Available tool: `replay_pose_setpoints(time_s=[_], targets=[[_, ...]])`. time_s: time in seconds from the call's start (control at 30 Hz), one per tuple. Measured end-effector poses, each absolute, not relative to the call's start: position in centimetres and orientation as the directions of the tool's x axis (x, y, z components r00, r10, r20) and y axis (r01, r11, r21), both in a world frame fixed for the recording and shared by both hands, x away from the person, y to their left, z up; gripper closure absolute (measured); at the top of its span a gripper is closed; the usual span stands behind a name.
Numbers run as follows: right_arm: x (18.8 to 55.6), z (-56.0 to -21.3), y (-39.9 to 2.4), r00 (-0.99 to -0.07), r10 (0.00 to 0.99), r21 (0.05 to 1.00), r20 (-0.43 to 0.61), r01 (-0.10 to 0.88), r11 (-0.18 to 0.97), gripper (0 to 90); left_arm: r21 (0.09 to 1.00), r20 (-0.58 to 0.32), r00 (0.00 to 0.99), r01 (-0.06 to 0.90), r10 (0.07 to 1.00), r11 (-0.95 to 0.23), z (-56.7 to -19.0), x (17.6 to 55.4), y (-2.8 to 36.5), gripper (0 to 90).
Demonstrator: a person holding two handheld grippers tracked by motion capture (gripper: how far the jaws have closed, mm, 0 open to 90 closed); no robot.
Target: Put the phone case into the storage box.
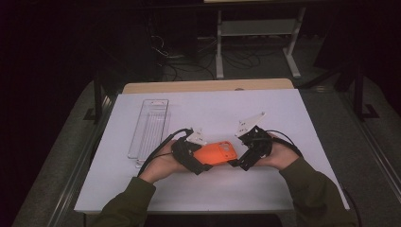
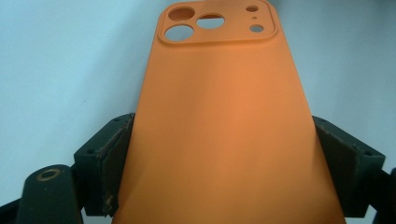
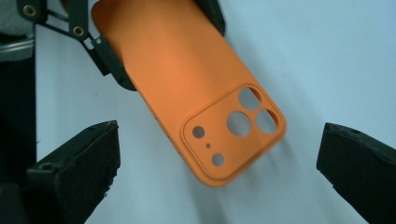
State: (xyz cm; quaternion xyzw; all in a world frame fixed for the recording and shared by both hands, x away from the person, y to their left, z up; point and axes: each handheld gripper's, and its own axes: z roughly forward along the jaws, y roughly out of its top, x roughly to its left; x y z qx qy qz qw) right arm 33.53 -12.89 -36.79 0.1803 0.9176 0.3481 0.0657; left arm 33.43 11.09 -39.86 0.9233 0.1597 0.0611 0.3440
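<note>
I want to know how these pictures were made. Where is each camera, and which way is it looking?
High view: above the person's side, looking forward and down on the white table; forearms, both hands show.
Left gripper view: rides the left gripper, looking along jaws clamped on the orange silicone phone case.
Right gripper view: rides the right gripper, its open jaws facing the case's camera-hole end.
All three share the case.

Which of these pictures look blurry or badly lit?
High view: dark surroundings, only the white table lit. Left gripper view: orange phone case sharp, evenly lit, soft sheen. Right gripper view: the case's camera end smeared with blur, near tongs soft.
</note>
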Motion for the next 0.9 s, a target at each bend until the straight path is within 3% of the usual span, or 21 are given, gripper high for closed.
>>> replay_pose_setpoints(time_s=[0.3, 0.9], targets=[[32.5, -37.4, -14.2, -0.828, 0.560, 0.700, 0.036, 0.421, 0.577, 0.0, 0.672, 0.002, 0.907, 0.310, 0.421, -0.672, -39.7, 33.5, 11.4, 15.9], [30.5, -40.5, -16.0, -0.674, 0.734, 0.722, 0.081, 0.547, 0.423, 0.0, 0.671, 0.010, 0.875, 0.353, 0.484, -0.652, -39.9, 33.5, 11.2, 15.9]])
